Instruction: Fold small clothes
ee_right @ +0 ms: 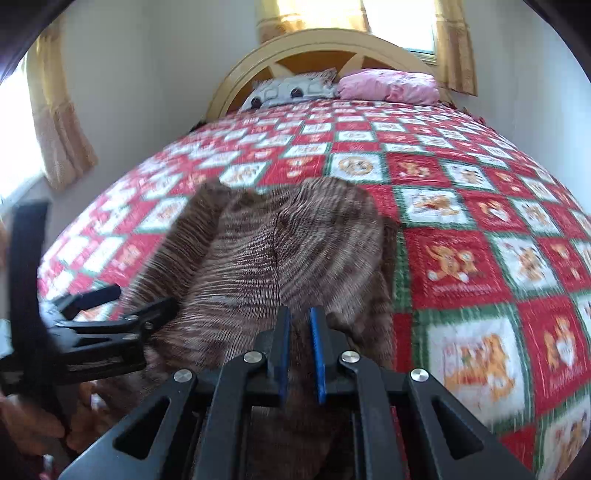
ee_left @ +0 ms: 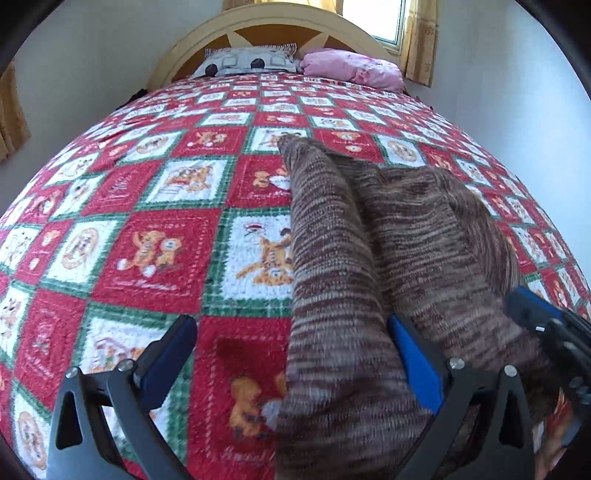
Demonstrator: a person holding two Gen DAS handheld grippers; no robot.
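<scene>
A brown striped knit garment (ee_left: 369, 240) lies bunched on the red, white and green quilt (ee_left: 147, 240), one long part stretching toward the headboard. My left gripper (ee_left: 291, 325) stands open and wide just above it. Its right finger (ee_left: 413, 362) is over the knit and its left finger over bare quilt. In the right wrist view my right gripper (ee_right: 299, 312) is shut on a fold of the garment (ee_right: 277, 240) at its near edge. The left gripper (ee_right: 146, 295) shows at the left of that view. The right gripper (ee_left: 532, 314) shows at the right edge of the left wrist view.
The quilt (ee_right: 461, 258) covers the whole bed. A patterned grey pillow (ee_left: 247, 62) and a pink pillow (ee_left: 351, 68) lie against the curved wooden headboard (ee_left: 280, 22). Yellow curtains (ee_right: 59, 122) hang by the windows. A person's hand (ee_right: 29, 417) holds the left tool.
</scene>
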